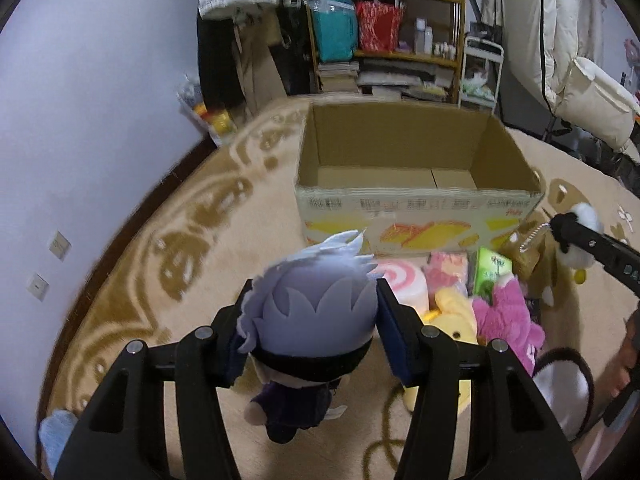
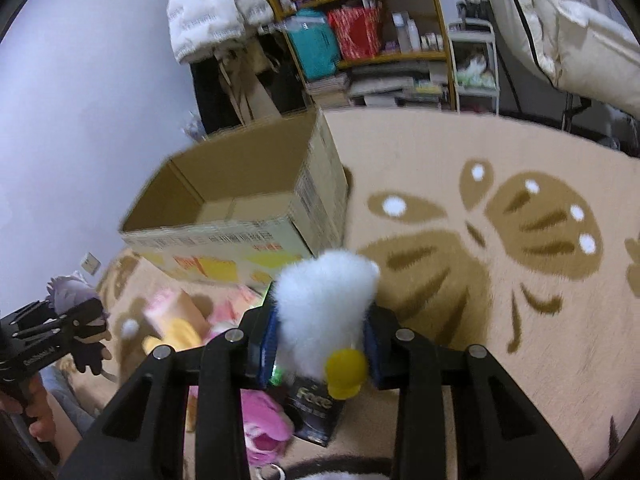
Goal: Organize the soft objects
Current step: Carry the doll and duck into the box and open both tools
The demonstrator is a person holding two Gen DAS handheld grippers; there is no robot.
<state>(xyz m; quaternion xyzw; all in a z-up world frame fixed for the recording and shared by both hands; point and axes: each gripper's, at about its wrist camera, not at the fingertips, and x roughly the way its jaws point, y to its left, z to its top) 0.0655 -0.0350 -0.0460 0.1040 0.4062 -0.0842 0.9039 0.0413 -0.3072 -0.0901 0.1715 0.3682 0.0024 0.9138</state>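
Observation:
My left gripper is shut on a plush doll with grey-lilac hair and a black blindfold, held above the carpet in front of an open cardboard box. My right gripper is shut on a white fluffy plush with a yellow foot, held to the right of the box. The box's bottom looks bare. The right gripper with its plush shows in the left wrist view; the left gripper with the doll shows in the right wrist view.
A pile of soft toys lies by the box: a pink swirl roll, a yellow plush, a pink plush, a green packet and a black "Face" pouch. A patterned beige carpet covers the floor. A shelf stands behind.

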